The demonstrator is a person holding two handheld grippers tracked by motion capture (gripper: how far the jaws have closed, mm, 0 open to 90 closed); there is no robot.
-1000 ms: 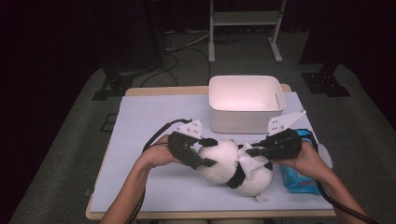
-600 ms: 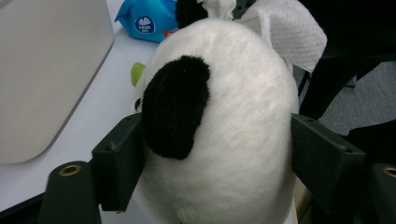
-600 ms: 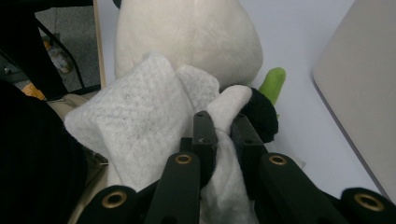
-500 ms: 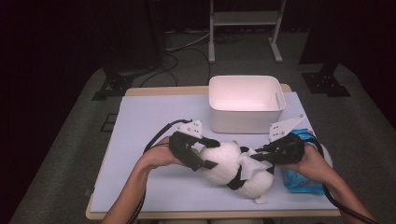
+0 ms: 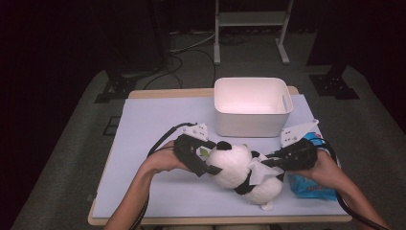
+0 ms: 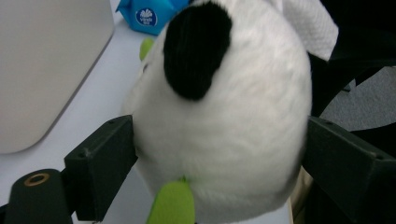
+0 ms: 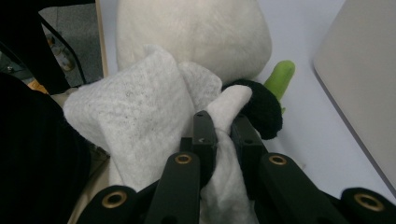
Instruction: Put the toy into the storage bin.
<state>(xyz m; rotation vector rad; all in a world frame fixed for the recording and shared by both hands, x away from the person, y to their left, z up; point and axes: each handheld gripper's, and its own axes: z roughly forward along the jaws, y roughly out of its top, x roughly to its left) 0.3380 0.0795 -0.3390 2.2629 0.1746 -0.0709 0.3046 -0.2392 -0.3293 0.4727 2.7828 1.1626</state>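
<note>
We are wiping a plush panda (image 5: 242,168) that lies on its side near the front edge of the worktop (image 5: 153,124), its head toward our left and its body toward our right. A white tissue (image 7: 140,121) is pinched between the nearly closed jaws of our right gripper (image 7: 223,133), bunched up and pressed against the panda's back just beside a black arm. Our left gripper (image 6: 219,154) straddles the panda's head; its jaws have just been opening and now stand wide, one on each side of the white fur, close to it but no longer squeezing, as far as the left gripper view lets us judge. A green plush bit (image 6: 172,203) pokes out below the head.

Behind the panda stands a white plastic bin (image 5: 252,106), and a blue tissue pack (image 5: 311,184) lies under our right forearm.

We judge that we are mid-wipe, with the steadying hold on the head just let go. Next we likely need to re-grip or turn the toy with the left gripper so the tissue can reach a fresh patch, keeping the tissue firmly pinched.
</note>
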